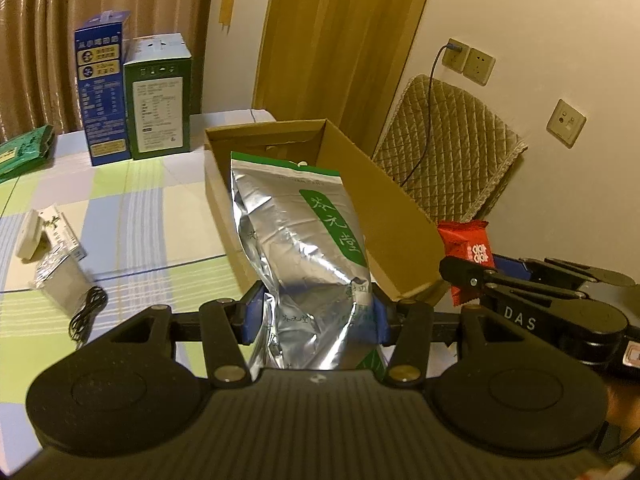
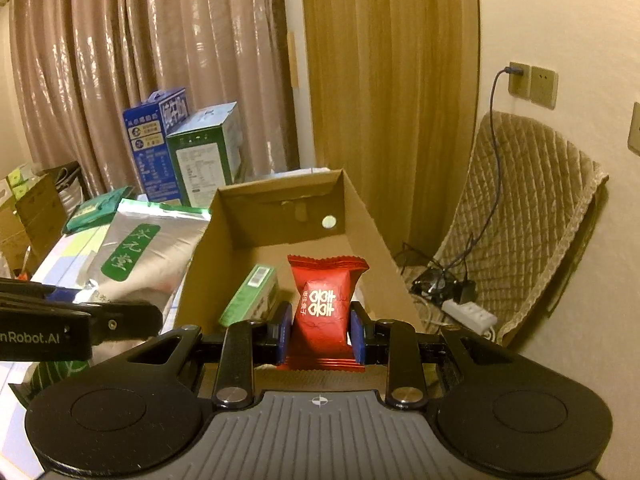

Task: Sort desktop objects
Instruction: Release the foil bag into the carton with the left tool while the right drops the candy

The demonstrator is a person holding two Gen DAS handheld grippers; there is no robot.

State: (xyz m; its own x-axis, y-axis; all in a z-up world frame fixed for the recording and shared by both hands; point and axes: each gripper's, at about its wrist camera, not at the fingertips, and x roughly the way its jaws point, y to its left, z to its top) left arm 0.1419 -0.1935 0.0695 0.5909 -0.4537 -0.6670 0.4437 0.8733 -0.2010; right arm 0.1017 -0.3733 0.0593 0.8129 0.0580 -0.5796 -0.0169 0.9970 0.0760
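My left gripper (image 1: 316, 316) is shut on a silver foil pouch (image 1: 304, 240) with a green label, held upright just in front of the open cardboard box (image 1: 400, 216). The same silver foil pouch (image 2: 148, 256) shows at the left of the right wrist view. My right gripper (image 2: 320, 328) is shut on a small red snack packet (image 2: 326, 300), held over the near end of the cardboard box (image 2: 368, 216). A green-and-white small carton (image 2: 252, 294) lies inside the box. The red snack packet (image 1: 466, 248) and right gripper (image 1: 476, 276) appear right of the box in the left wrist view.
A blue carton (image 1: 102, 88) and a green carton (image 1: 160, 96) stand at the table's far edge. A green bag (image 1: 24, 152), a small white box (image 1: 52, 232), a clear packet (image 1: 60, 280) and a black cable (image 1: 86, 312) lie left. A quilted chair (image 2: 520, 216) and power strip (image 2: 470, 314) are right.
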